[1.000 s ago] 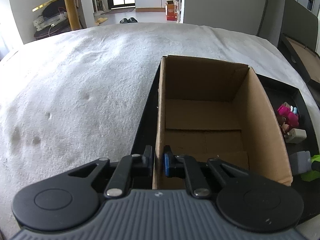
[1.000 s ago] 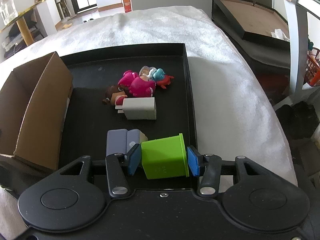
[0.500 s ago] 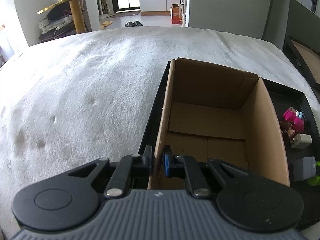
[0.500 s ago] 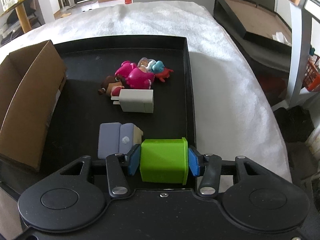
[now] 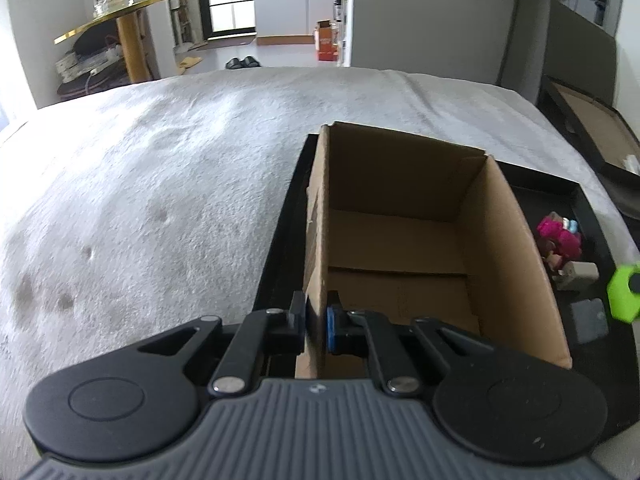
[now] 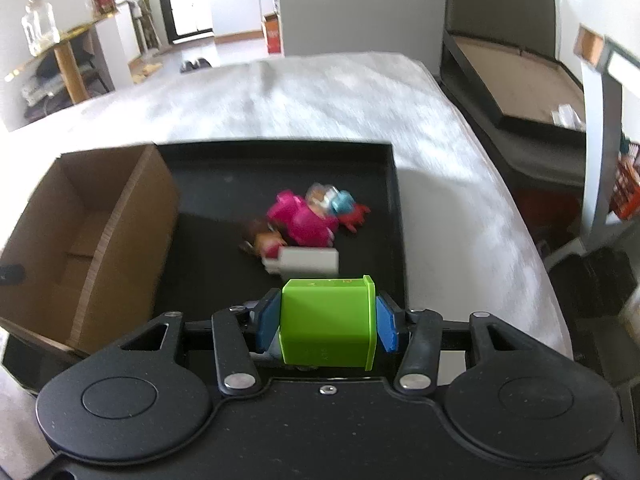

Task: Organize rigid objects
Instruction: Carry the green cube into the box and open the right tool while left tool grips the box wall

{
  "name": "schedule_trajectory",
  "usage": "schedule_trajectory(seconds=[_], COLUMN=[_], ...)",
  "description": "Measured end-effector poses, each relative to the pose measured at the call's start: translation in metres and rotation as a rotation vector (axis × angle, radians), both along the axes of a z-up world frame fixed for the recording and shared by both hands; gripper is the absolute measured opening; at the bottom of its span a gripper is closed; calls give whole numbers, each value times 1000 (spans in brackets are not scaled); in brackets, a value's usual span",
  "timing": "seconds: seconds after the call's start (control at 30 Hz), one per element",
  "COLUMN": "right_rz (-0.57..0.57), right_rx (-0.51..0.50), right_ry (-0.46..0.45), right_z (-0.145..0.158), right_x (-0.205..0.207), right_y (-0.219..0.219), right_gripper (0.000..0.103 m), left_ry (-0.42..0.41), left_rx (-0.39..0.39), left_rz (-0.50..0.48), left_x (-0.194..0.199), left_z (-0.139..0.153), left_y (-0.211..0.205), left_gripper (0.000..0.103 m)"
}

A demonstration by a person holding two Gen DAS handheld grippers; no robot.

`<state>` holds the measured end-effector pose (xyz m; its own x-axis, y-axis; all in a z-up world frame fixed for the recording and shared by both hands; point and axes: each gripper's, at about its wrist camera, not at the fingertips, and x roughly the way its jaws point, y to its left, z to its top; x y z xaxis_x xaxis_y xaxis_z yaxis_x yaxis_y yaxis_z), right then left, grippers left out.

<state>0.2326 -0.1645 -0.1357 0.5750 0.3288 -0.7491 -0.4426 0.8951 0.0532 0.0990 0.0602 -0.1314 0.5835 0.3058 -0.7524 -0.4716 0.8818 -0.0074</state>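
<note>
One green cup (image 6: pixel 326 322) lies on its side, clamped between the blue pads of the right hand-held gripper (image 6: pixel 328 320) — held above the black tray (image 6: pixel 394 208). Beyond it sit a white block (image 6: pixel 308 261) and a pink toy cluster (image 6: pixel 304 220). The left hand-held gripper (image 5: pixel 316 322) pinches the cardboard box (image 5: pixel 504 240) wall — the box stands open in the tray's left part.
</note>
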Motion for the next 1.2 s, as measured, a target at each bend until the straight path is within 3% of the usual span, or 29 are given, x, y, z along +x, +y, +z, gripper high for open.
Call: schedule_trajectory(seconds=[0.37, 0.6, 0.83, 1.1, 1.2], right_rz=[105, 179, 249, 264, 266], right_rx=[79, 124, 104, 70, 101], right_ry=[-52, -48, -75, -129, -115], right_z=[36, 40, 40, 38, 40], right_x=[-15, -21, -28, -34, -30], right_y=[37, 65, 102, 131, 136], right_gripper=[48, 48, 48, 48, 48], left_ry=[15, 6, -12, -26, -22], left_rx=[-69, -99, -135, -151, -164], left_rz=[-40, -44, -50, -74, -72], left_x=[-2, -5, -4, -7, -5], left_z=[-5, -6, -4, -5, -6], left_y=[4, 12, 22, 25, 29], left_gripper=[9, 9, 10, 10, 10])
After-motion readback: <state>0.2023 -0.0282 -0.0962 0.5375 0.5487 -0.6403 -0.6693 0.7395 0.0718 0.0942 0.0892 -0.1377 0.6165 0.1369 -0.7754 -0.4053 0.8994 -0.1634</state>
